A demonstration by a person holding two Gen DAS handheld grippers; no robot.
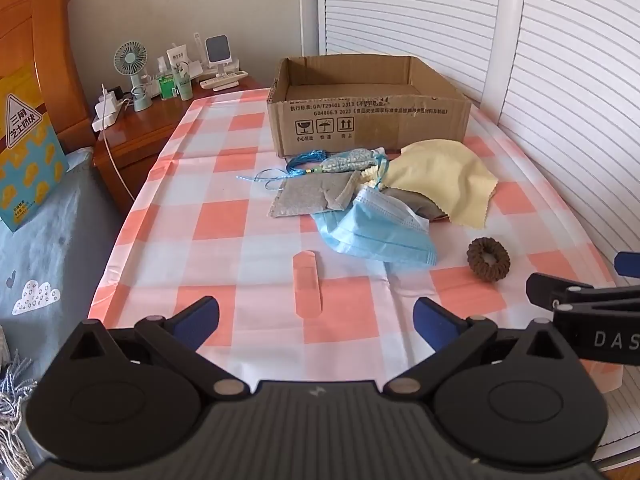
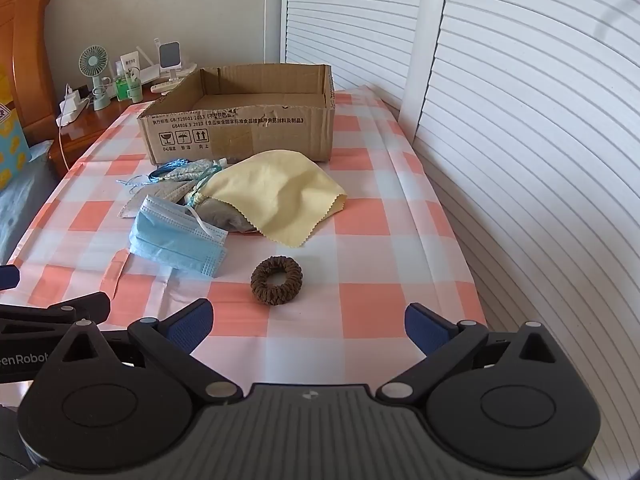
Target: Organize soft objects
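Though open-topped, cardboard box [image 2: 240, 128] visibly bare

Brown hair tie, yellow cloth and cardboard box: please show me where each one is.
brown hair tie [image 2: 276, 281]: right wrist view, on the left side of its ring.
yellow cloth [image 2: 280, 192]: right wrist view, middle of the fabric.
cardboard box [image 1: 372, 124]: left wrist view, printed front wall.

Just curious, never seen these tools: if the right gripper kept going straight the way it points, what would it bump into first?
Probably the brown hair scrunchie, lying just ahead of the open right gripper on the checked tablecloth; depth is uncertain.
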